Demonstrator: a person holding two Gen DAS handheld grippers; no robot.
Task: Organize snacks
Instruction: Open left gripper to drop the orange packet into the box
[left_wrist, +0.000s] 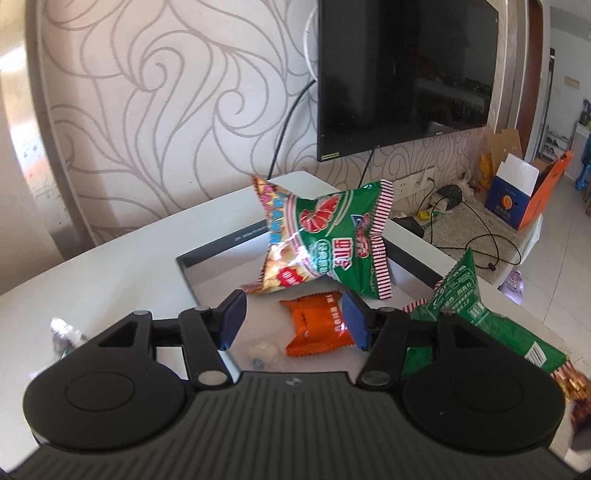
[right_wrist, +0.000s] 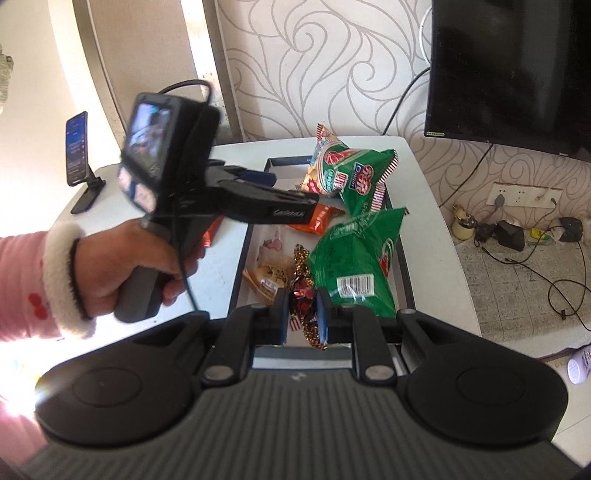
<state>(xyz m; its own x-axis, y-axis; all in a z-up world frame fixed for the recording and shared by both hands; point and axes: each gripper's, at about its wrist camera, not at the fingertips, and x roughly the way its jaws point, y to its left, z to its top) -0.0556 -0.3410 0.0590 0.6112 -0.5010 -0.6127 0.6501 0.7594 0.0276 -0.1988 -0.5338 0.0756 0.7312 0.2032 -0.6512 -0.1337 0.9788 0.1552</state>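
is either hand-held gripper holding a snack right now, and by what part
The right hand-held gripper is shut on a small red and gold candy, pinched across its wrapped middle. The left hand-held gripper is open above the orange packet, holding nothing.

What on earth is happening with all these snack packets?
A person is sorting snacks into a shallow tray on a white table, holding a two-finger gripper in each hand. The right gripper is shut on a small red-and-gold wrapped candy over the tray's near end. The left gripper hangs open above an orange packet. Two green shrimp-chip bags already lie in the tray.
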